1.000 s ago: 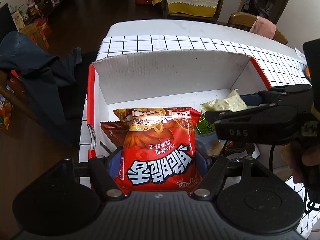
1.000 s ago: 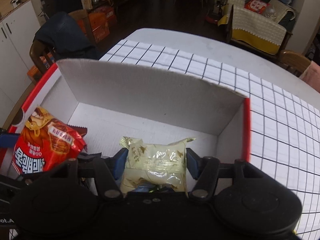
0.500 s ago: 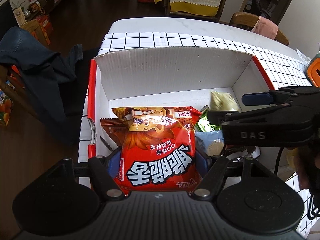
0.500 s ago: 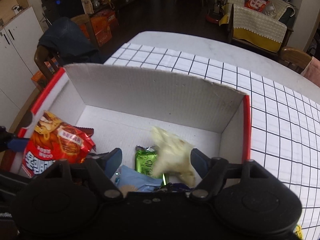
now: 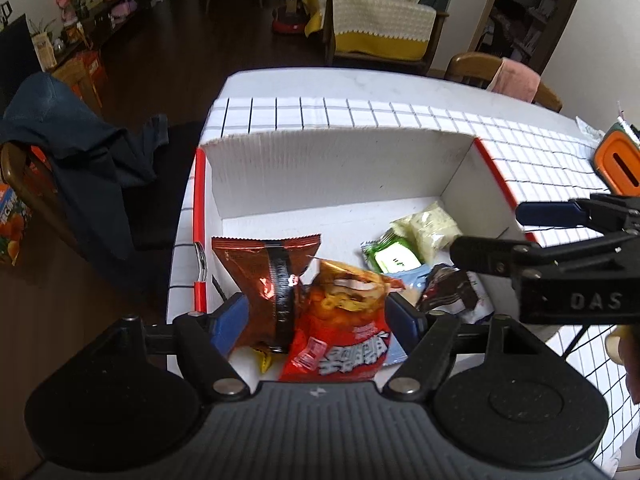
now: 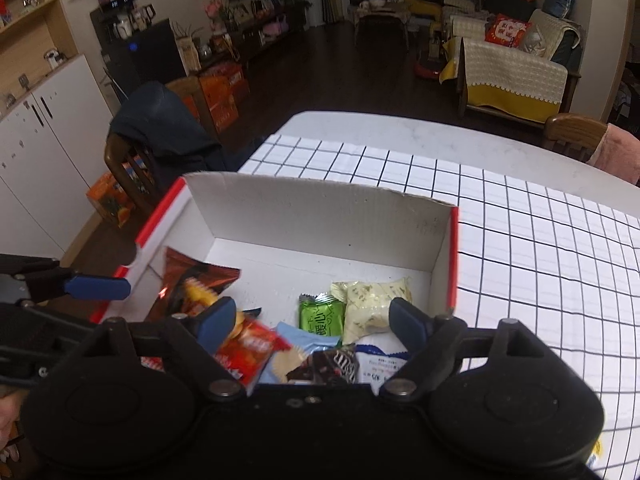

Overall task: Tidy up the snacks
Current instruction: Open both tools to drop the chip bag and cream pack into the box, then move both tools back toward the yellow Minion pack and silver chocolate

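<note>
A white cardboard box (image 5: pixel 340 168) with red edges holds the snacks. My left gripper (image 5: pixel 318 320) hangs over its near left part with its jaws opening. The red snack bag (image 5: pixel 340 320) is loose between them, blurred and tilted down into the box beside a brown foil bag (image 5: pixel 268 276). My right gripper (image 6: pixel 312 316) is above the box's near right part, jaws opening with nothing in them. The pale yellow packet (image 6: pixel 376 304) lies on the box floor next to a green packet (image 6: pixel 322 318). In the left wrist view the right gripper (image 5: pixel 516 232) reaches in from the right.
A dark chocolate packet (image 6: pixel 336 366) and a light blue one (image 6: pixel 298 350) lie at the box's near side. The box stands on a checked tablecloth (image 6: pixel 520 248). An orange object (image 5: pixel 618 164) sits at the table's right. A chair with a dark jacket (image 5: pixel 72 148) stands left.
The right gripper let go of the pale yellow packet, which dropped into the box, and rose. The left gripper widened and lifted; the red bag slipped out and tipped down.
</note>
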A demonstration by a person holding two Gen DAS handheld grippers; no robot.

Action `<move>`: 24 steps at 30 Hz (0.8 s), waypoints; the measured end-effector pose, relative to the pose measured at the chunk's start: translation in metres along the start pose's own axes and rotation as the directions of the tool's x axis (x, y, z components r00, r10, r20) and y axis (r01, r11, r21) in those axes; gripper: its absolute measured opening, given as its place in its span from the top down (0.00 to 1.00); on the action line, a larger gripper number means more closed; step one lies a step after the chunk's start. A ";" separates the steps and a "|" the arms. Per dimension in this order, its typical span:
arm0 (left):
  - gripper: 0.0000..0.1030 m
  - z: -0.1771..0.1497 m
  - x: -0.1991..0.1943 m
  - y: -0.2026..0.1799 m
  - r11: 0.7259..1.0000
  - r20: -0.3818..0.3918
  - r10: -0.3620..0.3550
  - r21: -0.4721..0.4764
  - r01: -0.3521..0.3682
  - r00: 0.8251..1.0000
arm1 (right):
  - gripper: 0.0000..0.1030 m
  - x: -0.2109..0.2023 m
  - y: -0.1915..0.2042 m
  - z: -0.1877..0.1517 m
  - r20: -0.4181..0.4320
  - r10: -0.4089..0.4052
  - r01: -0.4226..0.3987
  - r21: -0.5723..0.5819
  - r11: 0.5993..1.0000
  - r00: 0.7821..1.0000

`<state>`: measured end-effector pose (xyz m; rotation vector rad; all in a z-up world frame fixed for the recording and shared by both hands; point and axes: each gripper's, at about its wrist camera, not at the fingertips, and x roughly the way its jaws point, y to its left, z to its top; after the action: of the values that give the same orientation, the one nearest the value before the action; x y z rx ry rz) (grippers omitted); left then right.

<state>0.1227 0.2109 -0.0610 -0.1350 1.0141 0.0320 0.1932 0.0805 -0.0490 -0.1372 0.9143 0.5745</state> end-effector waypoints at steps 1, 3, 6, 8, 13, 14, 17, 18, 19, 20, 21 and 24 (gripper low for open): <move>0.25 -0.001 -0.004 -0.002 1.000 0.010 -0.001 0.004 0.001 1.000 | 0.18 -0.006 0.000 -0.002 0.008 0.003 -0.003 0.005 1.000 1.000; 0.25 -0.003 -0.012 -0.006 1.000 0.027 -0.004 0.011 0.004 1.000 | 0.17 -0.017 -0.002 -0.005 0.024 0.010 -0.011 0.013 1.000 1.000; 0.24 -0.005 -0.022 -0.014 1.000 0.052 -0.012 0.020 0.010 0.999 | 0.15 -0.031 -0.004 -0.011 0.048 0.014 -0.015 0.025 1.000 0.999; 0.22 -0.007 -0.029 -0.020 0.999 0.069 -0.015 0.029 0.013 0.997 | 0.14 -0.041 -0.006 -0.015 0.063 0.017 -0.019 0.033 0.999 0.998; 0.20 -0.010 -0.040 -0.037 0.998 0.099 -0.033 0.053 0.027 0.995 | 0.10 -0.062 -0.013 -0.027 0.100 0.022 -0.029 0.063 0.998 0.995; 0.20 -0.011 -0.042 -0.041 0.998 0.104 -0.038 0.059 0.032 0.994 | 0.09 -0.065 -0.015 -0.030 0.107 0.021 -0.028 0.070 0.997 0.994; 0.19 -0.013 -0.046 -0.054 0.997 0.118 -0.051 0.068 0.043 0.992 | 0.06 -0.077 -0.025 -0.039 0.121 0.019 -0.030 0.095 0.995 0.992; 0.19 -0.013 -0.047 -0.058 0.996 0.124 -0.056 0.069 0.047 0.991 | 0.04 -0.080 -0.029 -0.042 0.125 0.020 -0.033 0.102 0.994 0.992; 0.18 -0.014 -0.047 -0.063 0.996 0.130 -0.062 0.072 0.053 0.990 | 0.03 -0.083 -0.032 -0.045 0.127 0.018 -0.032 0.107 0.994 0.992; 0.17 -0.015 -0.048 -0.068 0.995 0.134 -0.068 0.078 0.058 0.989 | 0.02 -0.086 -0.036 -0.050 0.129 0.013 -0.028 0.112 0.993 0.992; 0.16 -0.017 -0.048 -0.074 0.994 0.139 -0.074 0.086 0.063 0.988 | 0.01 -0.088 -0.040 -0.054 0.130 0.009 -0.024 0.116 0.993 0.992; 0.16 -0.019 -0.046 -0.094 0.991 0.146 -0.081 0.113 0.065 0.986 | 0.01 -0.095 -0.055 -0.066 0.122 -0.014 -0.002 0.125 0.992 0.992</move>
<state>0.0909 0.1172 -0.0231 -0.0698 0.8574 -0.0784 0.1309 -0.0278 -0.0225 0.0084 0.8270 0.5129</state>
